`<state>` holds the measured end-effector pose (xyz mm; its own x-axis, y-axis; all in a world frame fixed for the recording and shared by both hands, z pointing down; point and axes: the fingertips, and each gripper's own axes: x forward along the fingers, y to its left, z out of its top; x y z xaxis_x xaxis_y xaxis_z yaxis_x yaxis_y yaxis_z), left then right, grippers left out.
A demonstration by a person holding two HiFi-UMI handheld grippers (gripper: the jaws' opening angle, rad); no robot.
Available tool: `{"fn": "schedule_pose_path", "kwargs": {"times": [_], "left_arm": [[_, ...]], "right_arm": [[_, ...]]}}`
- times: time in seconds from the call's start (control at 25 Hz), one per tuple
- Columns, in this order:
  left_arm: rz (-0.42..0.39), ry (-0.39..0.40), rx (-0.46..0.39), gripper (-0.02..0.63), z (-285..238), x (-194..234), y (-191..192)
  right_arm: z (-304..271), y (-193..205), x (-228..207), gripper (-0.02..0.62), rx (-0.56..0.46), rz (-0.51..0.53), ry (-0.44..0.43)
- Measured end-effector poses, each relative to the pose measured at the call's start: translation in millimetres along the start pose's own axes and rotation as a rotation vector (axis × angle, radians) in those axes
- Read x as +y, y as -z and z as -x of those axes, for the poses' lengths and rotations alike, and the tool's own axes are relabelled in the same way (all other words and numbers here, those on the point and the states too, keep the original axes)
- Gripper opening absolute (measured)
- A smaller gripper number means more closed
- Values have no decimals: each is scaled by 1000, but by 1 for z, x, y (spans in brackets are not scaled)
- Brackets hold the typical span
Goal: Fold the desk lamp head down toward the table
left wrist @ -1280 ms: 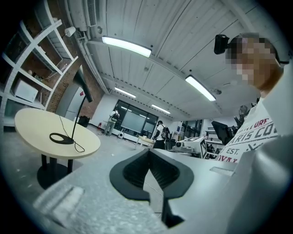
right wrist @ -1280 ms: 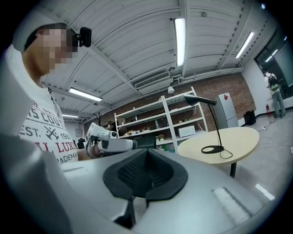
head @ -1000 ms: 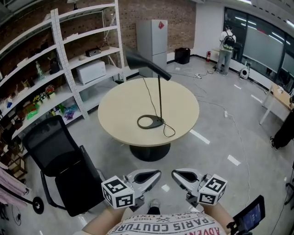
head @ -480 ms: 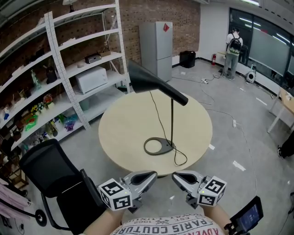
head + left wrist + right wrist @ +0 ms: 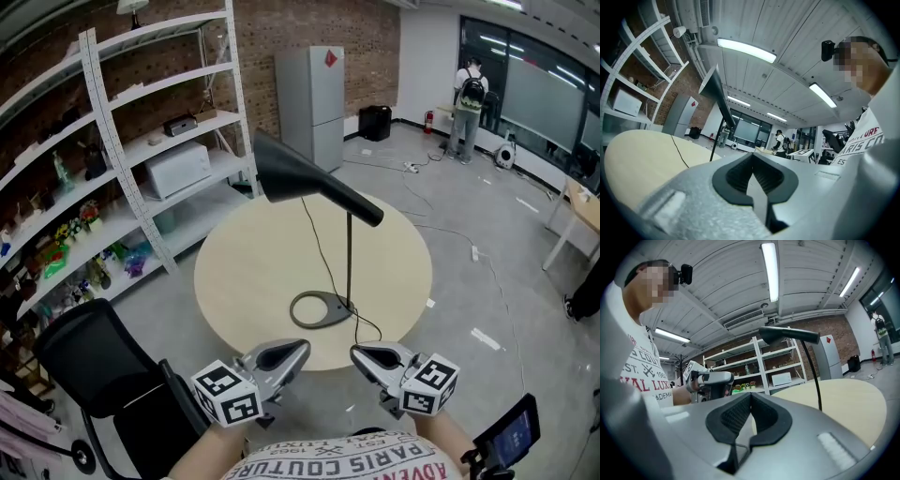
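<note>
A black desk lamp stands on the round beige table (image 5: 244,272). Its ring base (image 5: 319,308) lies near the table's front, a thin stem (image 5: 349,253) rises from it, and the cone head (image 5: 305,178) sits raised, pointing up and left. The head (image 5: 717,91) also shows in the left gripper view, and the head (image 5: 787,334) in the right gripper view. My left gripper (image 5: 298,350) and right gripper (image 5: 358,353) hover side by side at the table's near edge, both shut and empty, well short of the lamp.
A black office chair (image 5: 103,375) stands at the left, close to my left gripper. White shelving (image 5: 141,141) lines the brick wall behind. The lamp's cord (image 5: 314,234) runs across the table toward a grey fridge (image 5: 311,98). A person (image 5: 467,103) stands far back right.
Both grippers and my view have moved forward toward the table; the lamp now looks larger and nearer. Both grippers stayed shut. The lamp itself has not moved.
</note>
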<state>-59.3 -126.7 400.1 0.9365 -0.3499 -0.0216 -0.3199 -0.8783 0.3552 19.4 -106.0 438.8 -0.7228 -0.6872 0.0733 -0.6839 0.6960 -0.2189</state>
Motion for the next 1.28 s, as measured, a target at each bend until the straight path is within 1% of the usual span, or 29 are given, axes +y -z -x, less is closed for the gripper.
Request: {"fn": "schedule_pose_path", "kwargs": {"times": [0.12,0.24,0.44,0.64,0.8,0.88,1.08,1.16,1.28], "left_arm": [[4,-20,-3,2,-5,7,-2],[4,-34,-7,2,-14,16,-6],[-2,-88,-14,2,-29,47,-20],[1,-130,-29,2,-47,80,-37],[1,-157,-33,2,-61,104,-40],[2,-168,-27,3,-66,113,-41],[-14,-169,-18,2,-69,115,-43],[-19,-175,-19,2,-69,118,-45],[-21,-196,-14,3,-74,133,-52]], "right_arm": [[-2,-5,-7,3,-6,16,-6],[-6,-10,-25,3,-3,21,-4],[-23,-24,-69,20,-16,48,14],[-43,-37,-118,37,4,80,24],[-59,-42,-149,41,0,71,20],[-66,-43,-162,52,5,86,32],[-73,-48,-181,91,15,160,82],[-80,-49,-188,110,15,170,86],[-96,-51,-203,114,14,161,76]]}}
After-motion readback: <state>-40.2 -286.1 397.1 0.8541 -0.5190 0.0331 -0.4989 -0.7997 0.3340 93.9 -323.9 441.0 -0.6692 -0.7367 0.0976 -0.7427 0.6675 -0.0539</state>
